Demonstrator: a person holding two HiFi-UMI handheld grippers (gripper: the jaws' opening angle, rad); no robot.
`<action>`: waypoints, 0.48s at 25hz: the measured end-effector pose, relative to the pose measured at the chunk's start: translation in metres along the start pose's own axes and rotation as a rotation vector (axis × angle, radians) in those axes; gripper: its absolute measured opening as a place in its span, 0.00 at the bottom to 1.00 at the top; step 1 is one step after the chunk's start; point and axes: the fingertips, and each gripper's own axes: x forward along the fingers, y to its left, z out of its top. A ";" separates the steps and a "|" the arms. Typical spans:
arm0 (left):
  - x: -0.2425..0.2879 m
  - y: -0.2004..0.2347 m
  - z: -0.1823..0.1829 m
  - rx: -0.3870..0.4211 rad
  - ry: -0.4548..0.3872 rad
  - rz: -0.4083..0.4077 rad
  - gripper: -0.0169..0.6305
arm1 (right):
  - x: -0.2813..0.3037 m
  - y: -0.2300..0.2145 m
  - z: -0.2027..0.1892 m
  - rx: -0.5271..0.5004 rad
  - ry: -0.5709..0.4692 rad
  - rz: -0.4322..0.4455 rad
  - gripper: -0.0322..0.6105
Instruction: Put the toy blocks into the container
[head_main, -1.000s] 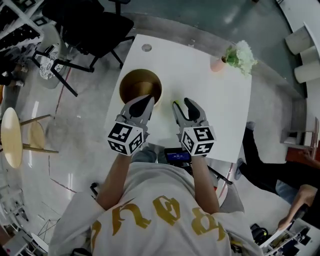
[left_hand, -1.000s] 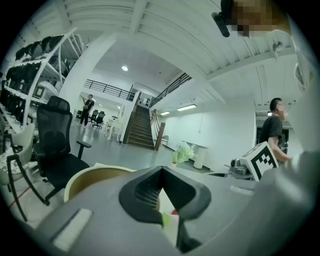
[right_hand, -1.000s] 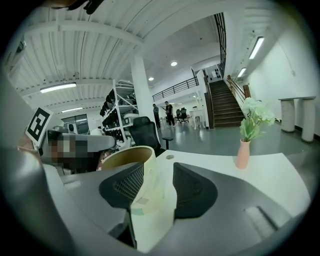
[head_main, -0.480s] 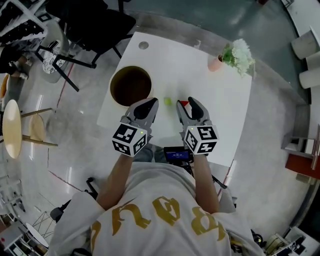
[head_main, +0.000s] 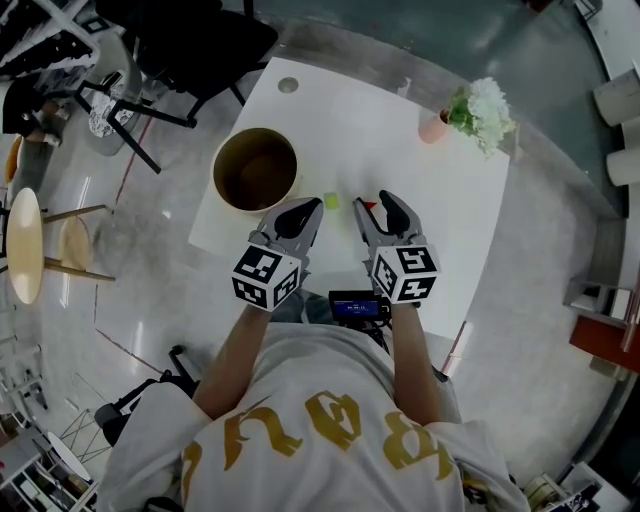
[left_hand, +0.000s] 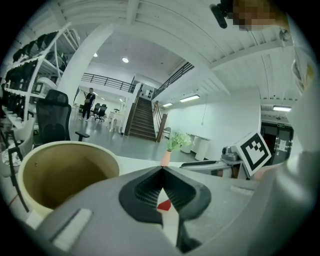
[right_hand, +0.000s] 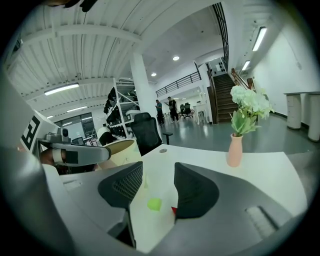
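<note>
A small green block (head_main: 331, 201) (right_hand: 154, 203) and a red block (head_main: 367, 208) (right_hand: 173, 209) lie on the white table (head_main: 440, 230). The round brown container (head_main: 255, 170) (left_hand: 65, 175) stands at the table's left. My right gripper (head_main: 373, 203) (right_hand: 159, 170) hovers just before both blocks; its jaws have just been opening and touch neither block. The right jaw half hides the red block. My left gripper (head_main: 310, 207) (left_hand: 161, 168) is shut on nothing, right of the container. The red block (left_hand: 164, 205) shows through the gap behind its tips.
A pink vase with white flowers (head_main: 436, 128) (right_hand: 233, 150) stands at the table's far right. A round grommet (head_main: 288, 85) sits in the far left corner. Black office chairs (head_main: 190, 40) stand beyond the table, and a wooden stool (head_main: 25, 245) is on the floor at left.
Both grippers have drawn back from the container's rim and sunk a little. The green and red blocks now show ahead of the right gripper.
</note>
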 end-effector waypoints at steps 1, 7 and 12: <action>0.002 0.000 -0.003 -0.003 0.007 0.000 0.03 | 0.001 -0.001 0.000 -0.002 0.005 0.001 0.38; 0.013 0.005 -0.023 -0.025 0.057 0.008 0.03 | 0.007 -0.006 -0.005 -0.003 0.042 0.039 0.39; 0.025 0.012 -0.045 -0.042 0.110 0.022 0.03 | 0.014 -0.013 -0.021 -0.017 0.093 0.051 0.39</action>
